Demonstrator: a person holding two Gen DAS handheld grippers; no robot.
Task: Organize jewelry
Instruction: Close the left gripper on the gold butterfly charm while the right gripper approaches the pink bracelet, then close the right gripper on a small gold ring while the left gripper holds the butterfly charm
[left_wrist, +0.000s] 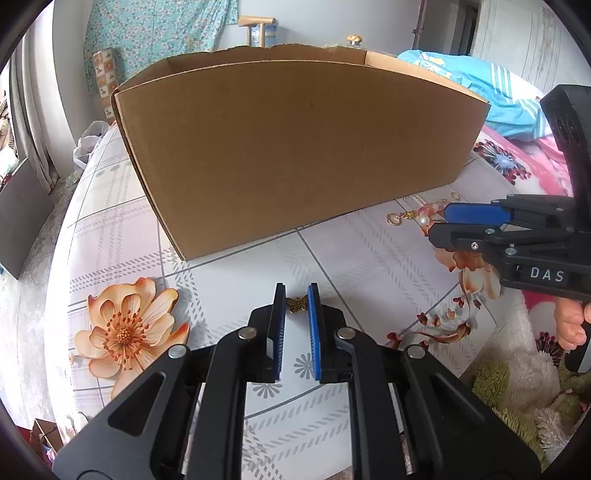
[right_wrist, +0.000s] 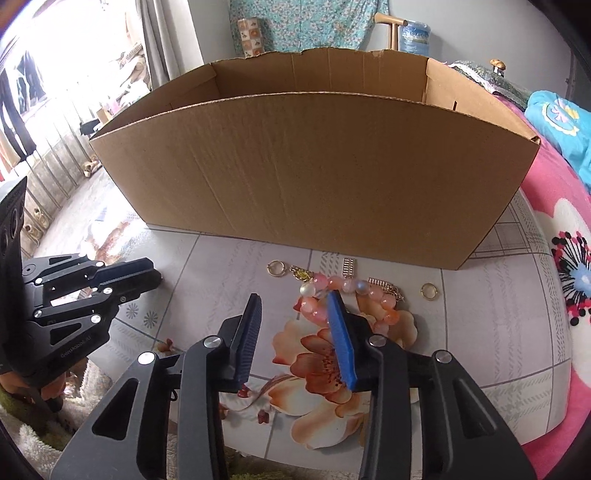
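Nearest the left wrist camera, the left gripper (left_wrist: 296, 295) pointed down at the flowered tablecloth (left_wrist: 369, 258), its blue pads clenched on a small bronze butterfly charm (left_wrist: 297, 304) that sat between the fingertips, in front of the box and well short of its wall. An orange printed flower (left_wrist: 125, 332) lay left of that gripper.

In the right wrist view, the right gripper (right_wrist: 295, 304) hung over another printed bloom, released: its jaws stood apart with nothing pressed between them. Its right finger (right_wrist: 341, 339) lay across the near side of a pink bead bracelet (right_wrist: 347, 295); whether it touched the beads could not be told. That bracelet lay just in front of the box, towards its right half. Around it, nearer the box, were a gold ring (right_wrist: 276, 267), a bit of gold chain (right_wrist: 300, 273), a small ladder-like clasp (right_wrist: 348, 266) and, to the right, a second ring (right_wrist: 429, 290).

Beyond everything stood the open cardboard box (right_wrist: 314, 166), its near wall upright and its contents hidden. Behind the box hung a teal floral cloth (right_wrist: 306, 22).
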